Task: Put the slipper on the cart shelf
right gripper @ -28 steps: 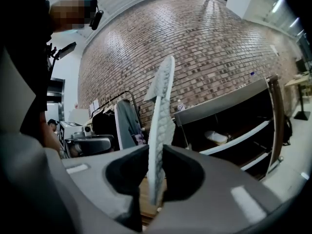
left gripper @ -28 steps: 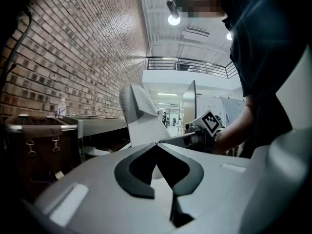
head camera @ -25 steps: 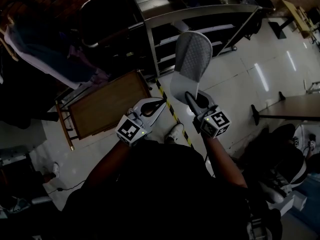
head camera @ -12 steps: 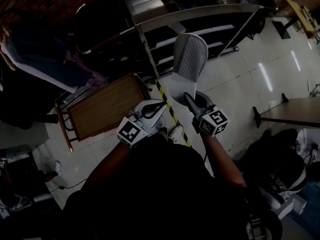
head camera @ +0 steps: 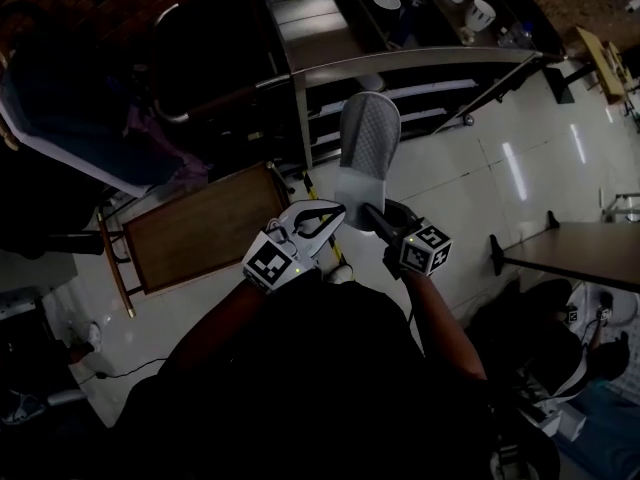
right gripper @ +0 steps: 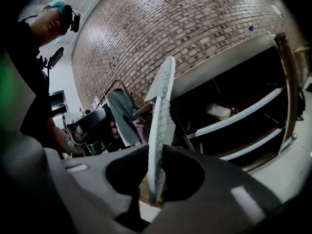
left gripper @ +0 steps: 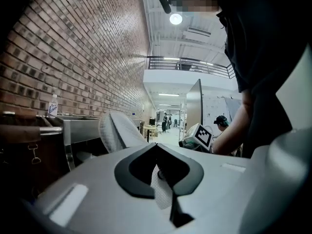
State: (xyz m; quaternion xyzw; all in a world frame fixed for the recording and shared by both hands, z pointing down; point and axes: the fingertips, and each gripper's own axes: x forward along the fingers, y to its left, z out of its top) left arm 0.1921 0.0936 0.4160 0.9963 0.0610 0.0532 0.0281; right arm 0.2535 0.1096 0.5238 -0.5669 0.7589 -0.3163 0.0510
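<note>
Right gripper (head camera: 368,211) has the slipper (head camera: 366,148) pinched at one end, jaws clamped on both faces and the slipper standing edge-on between them. It's up in the air, dotted sole toward the head camera, free end pointing at the metal cart (head camera: 400,60), just in front of its 2 lower shelves (head camera: 430,90) and not resting on either. Left gripper (head camera: 335,214) sits just beside the held end, jaws closed tip to tip. A wooden table (head camera: 200,233) stands off to the left.
</note>
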